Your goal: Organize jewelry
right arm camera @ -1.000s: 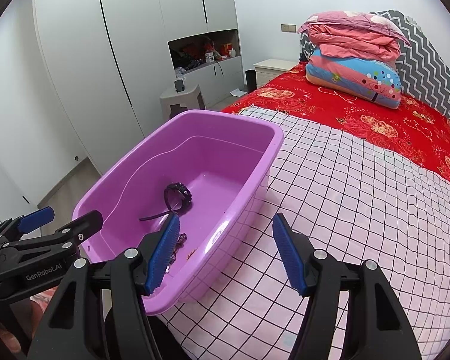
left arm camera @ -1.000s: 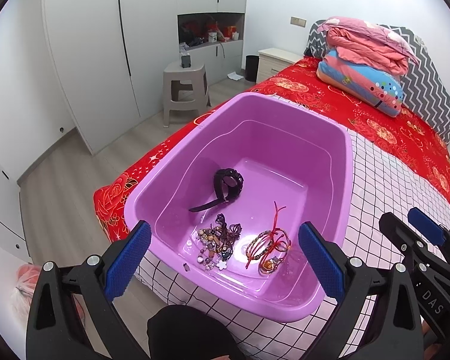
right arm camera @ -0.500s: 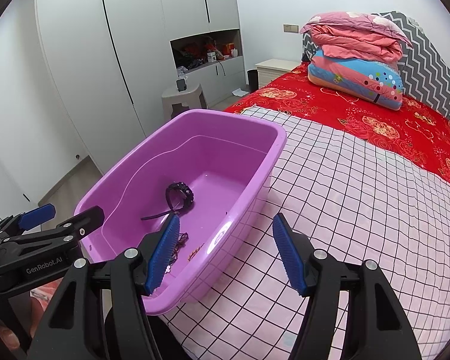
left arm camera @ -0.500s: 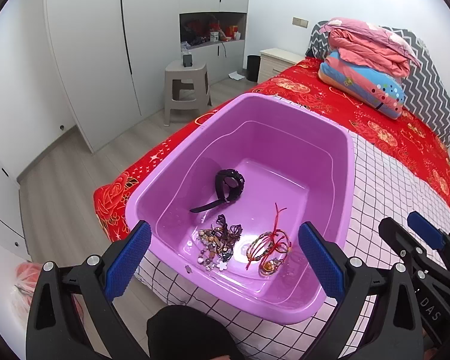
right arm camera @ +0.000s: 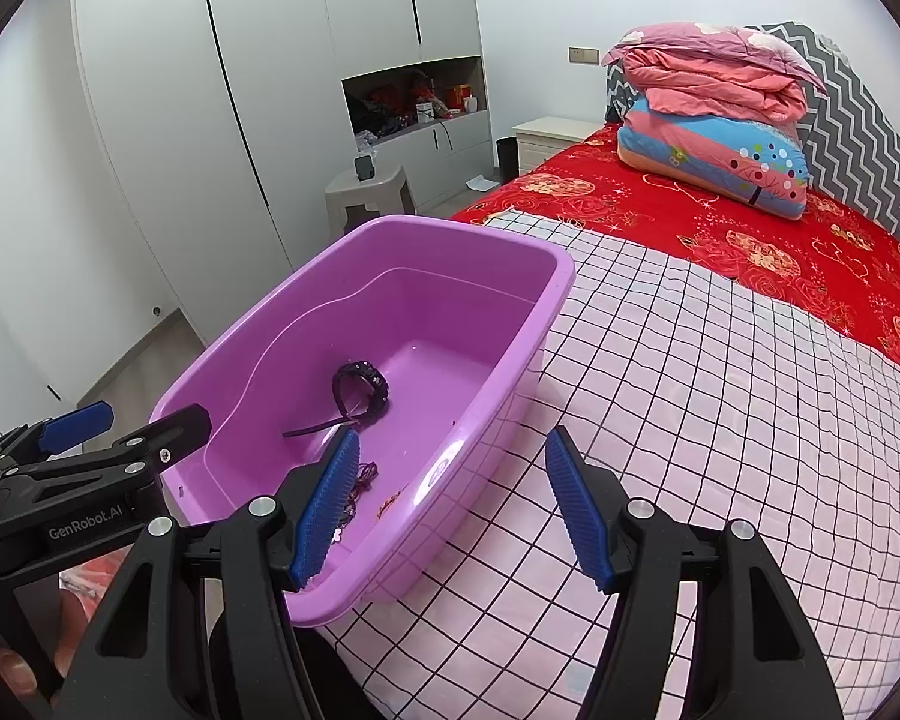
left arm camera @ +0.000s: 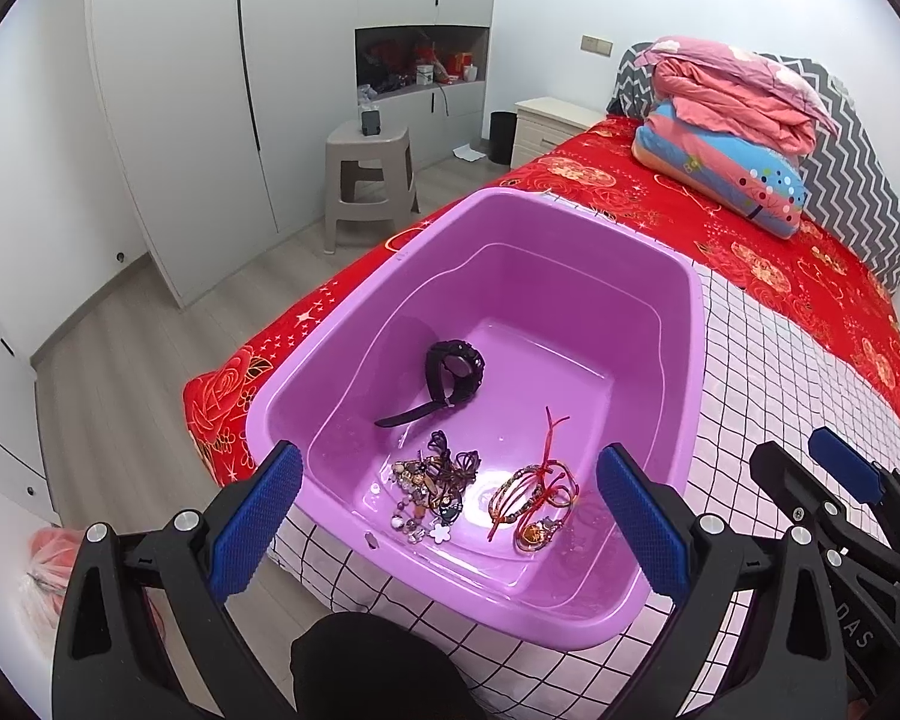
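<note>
Bedroom: bed (left arm camera: 780, 276) in red floral cover, checked sheet (right arm camera: 720, 420) over its near end, folded quilts (left arm camera: 732, 120) at the zigzag headboard (left arm camera: 858, 180). Beyond the bed — pale nightstand (left arm camera: 555, 120), grey stool (left arm camera: 369, 174), white wardrobes (left arm camera: 180, 108) with an open niche (left arm camera: 420, 60). Beside the bed, grey wood-look floor (left arm camera: 126, 360).

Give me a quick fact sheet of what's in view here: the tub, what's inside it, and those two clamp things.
container: purple tub on the bed's checked cover
in tub, far: black watch
in tub, near left: tangle of beaded jewelry
in tub, near right: red-string bracelets
left tool: open, empty, over the tub's near end
right tool: open, empty, over the tub's right rim
</note>
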Tool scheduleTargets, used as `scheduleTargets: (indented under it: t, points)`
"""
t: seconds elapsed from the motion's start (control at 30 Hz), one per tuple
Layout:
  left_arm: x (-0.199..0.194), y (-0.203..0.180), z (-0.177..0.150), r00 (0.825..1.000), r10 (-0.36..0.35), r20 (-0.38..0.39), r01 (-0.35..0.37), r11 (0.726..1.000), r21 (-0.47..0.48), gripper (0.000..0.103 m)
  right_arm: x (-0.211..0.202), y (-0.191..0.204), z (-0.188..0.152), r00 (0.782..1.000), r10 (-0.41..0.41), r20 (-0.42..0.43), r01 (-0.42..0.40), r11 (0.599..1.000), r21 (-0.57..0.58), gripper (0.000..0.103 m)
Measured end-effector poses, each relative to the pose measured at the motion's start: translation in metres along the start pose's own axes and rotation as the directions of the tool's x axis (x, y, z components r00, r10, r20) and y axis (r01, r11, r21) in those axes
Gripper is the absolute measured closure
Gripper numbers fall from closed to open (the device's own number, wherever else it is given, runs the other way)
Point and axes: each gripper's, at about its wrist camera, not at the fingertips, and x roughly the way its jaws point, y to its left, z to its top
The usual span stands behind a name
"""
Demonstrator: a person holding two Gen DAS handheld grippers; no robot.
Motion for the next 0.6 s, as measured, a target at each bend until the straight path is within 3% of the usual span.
scheduleTargets:
  t: [0.17, 0.6]
  points:
    - [-0.0019, 0.0034, -0.0006, 0.999, -0.037, 0.017, 0.038, 0.999, -0.015, 0.006, 0.0004, 0.0002, -0.0003, 1.000, 0.001, 0.001, -0.001, 1.000, -0.001, 0.041]
    - [0.0040, 0.0008, -0.0006, 1.000, 0.013, -0.023, -0.014, 1.000, -0.007, 0.006, 0.0031, -0.0015, -0.0043, 1.000, 0.006, -0.004, -0.006, 1.000, 0.006, 0.041]
